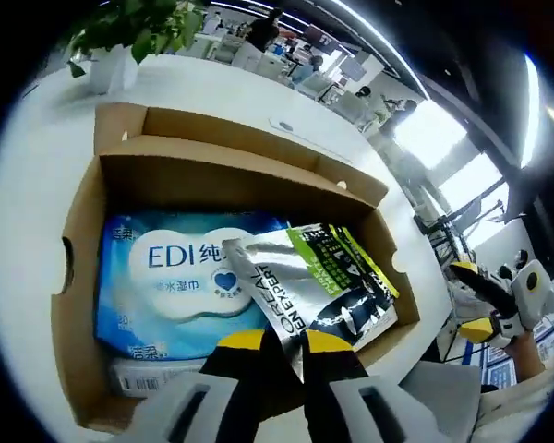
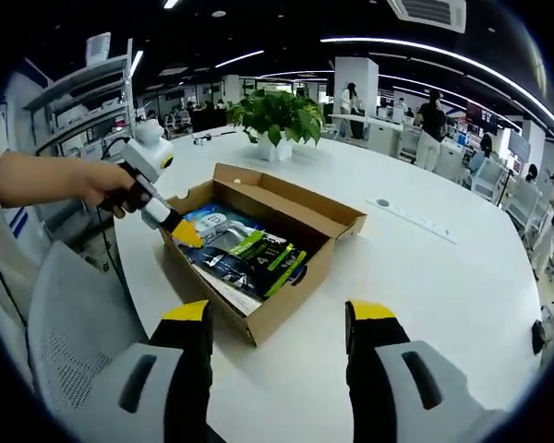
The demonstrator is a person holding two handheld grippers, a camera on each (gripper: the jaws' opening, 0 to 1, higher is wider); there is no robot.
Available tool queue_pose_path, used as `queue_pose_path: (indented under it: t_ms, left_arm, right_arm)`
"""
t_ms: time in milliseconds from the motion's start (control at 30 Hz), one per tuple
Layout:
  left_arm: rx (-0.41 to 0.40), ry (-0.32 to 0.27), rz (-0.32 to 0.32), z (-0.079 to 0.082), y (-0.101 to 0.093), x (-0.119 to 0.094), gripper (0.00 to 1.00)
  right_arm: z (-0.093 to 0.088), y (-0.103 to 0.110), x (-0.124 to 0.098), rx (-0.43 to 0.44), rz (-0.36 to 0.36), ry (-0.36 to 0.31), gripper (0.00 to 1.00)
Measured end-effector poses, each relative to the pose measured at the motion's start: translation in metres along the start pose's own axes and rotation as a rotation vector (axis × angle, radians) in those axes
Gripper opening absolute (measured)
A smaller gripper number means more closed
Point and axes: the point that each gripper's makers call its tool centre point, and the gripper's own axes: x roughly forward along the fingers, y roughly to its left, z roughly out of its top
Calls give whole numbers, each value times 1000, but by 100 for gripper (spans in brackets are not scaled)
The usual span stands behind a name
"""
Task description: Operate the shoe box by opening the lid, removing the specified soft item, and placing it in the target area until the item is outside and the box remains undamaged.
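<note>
Open-plan office behind, big white table carrying the shoe box, lid already flapped back, potted plant beyond it. My left gripper is clenched on a corner of the silver sachet, the soft item, which is lifted partway but mostly over the box interior. Under it lies a blue wet-wipes pack, touching it, with another white pack wedged at the near wall. My right gripper hangs released, jaws spread wide, holding nothing, above the table just in front of the box; from there I see my left gripper at the box's left wall.

Risks as I judge them: the pinch is only on a thin foil corner, so the sachet may slip out or tear if I pull fast. Its far end reaches toward the right wall near the notch, so dragging sideways could catch the cardboard edge and bend or rip it. Nothing pins the box, so a snag could slide or tip the whole box along the table. The wipes pack may ride up with the sachet if they stick. Safer seems a straight lift, with the right gripper steadying the front wall.
</note>
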Motion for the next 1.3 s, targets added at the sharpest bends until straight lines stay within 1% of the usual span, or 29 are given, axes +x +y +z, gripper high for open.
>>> queue_pose_path:
  t_ms: [33,200,300,467,633,733,1000,1167,1300]
  left_arm:
    - [-21,-5,-9,1,0,0,11]
    - [-42,-24,-28,1,-1,-1,6]
    - [-34,-26,-32,0,-3,-1,2]
    - [-36,-25,-38,0,-4,-1,1]
    - [15,-29,-19,0,-6,-3,0]
    - [43,-38,-7,1,-3,-6,0]
    - [83,-49,-3,4,3,-16,0]
    - [98,-63,7,7,6,-24,0]
    - [118,-72,14,9,9,-29,0]
  right_arm:
    - [0,0,0,2,1,0,55]
    - [3,2,3,11,9,-4,54]
    - [4,4,7,19,21,-1,54]
    - [9,7,12,26,35,-6,54]
    - [13,12,20,48,61,-9,53]
    - [15,16,25,43,77,-7,52]
    - [20,23,43,17,119,-5,51]
    - [25,27,57,60,151,-9,52]
    - [26,27,71,73,156,10,52]
